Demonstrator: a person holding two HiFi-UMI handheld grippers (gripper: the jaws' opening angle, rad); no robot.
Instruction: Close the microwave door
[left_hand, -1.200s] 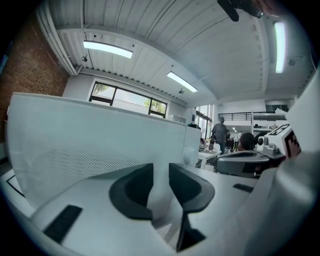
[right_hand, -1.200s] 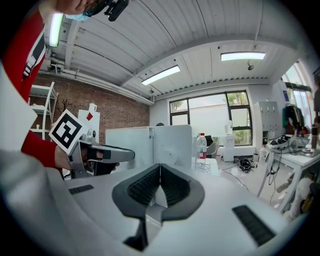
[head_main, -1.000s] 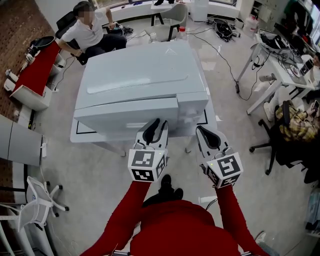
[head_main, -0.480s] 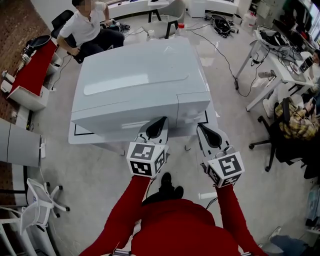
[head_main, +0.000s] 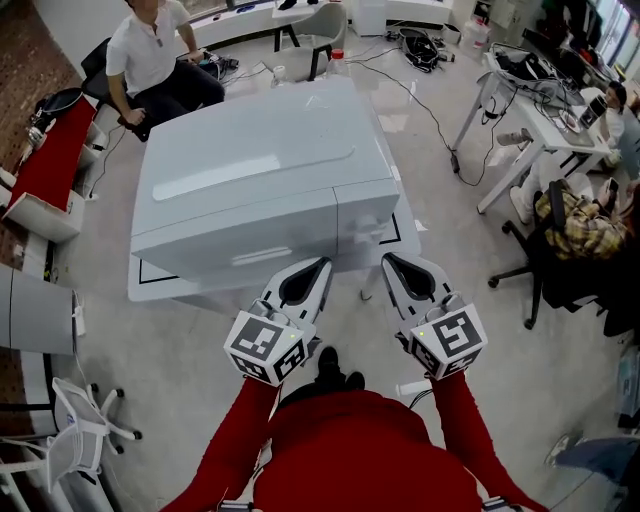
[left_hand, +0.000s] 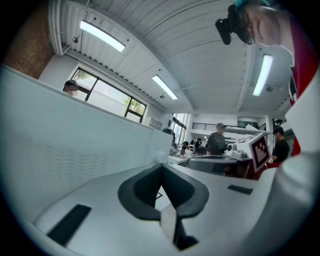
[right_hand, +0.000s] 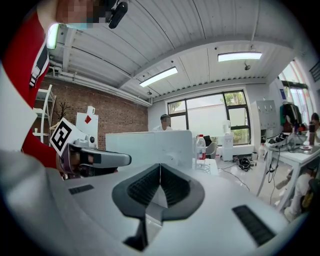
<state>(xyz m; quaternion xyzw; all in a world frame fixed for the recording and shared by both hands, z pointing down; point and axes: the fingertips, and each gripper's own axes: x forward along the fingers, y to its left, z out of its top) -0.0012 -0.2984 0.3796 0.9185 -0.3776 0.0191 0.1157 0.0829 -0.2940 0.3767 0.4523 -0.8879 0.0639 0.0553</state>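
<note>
At the far left, a person (head_main: 150, 55) sits on a chair behind the white counter (head_main: 150, 285). The big white microwave (head_main: 250, 150) stands on that counter and takes up most of it. Its door (head_main: 235, 245) is the wide part of the front. The door looks flat and even with the small panel (head_main: 368, 215) on its right, so it seems to be shut, or very nearly.

The left claw (head_main: 320, 265) is closed tight, with nothing in it. Its tip is right by the bottom edge of the door, near the line where door and panel meet. In the left gripper view the dotted door wall fills the left side, very close. I cannot tell if the tip is touching it.

The right claw (head_main: 388, 260) is closed and empty too. It hangs just in front of the panel.

I think the pushing step is almost over. Next comes one soft, straight push to be sure the door clicks, then both claws can move back.

The microwave's inside is hidden. A bottle (right_hand: 201, 147) stands behind it; I cannot tell what it holds.
</note>
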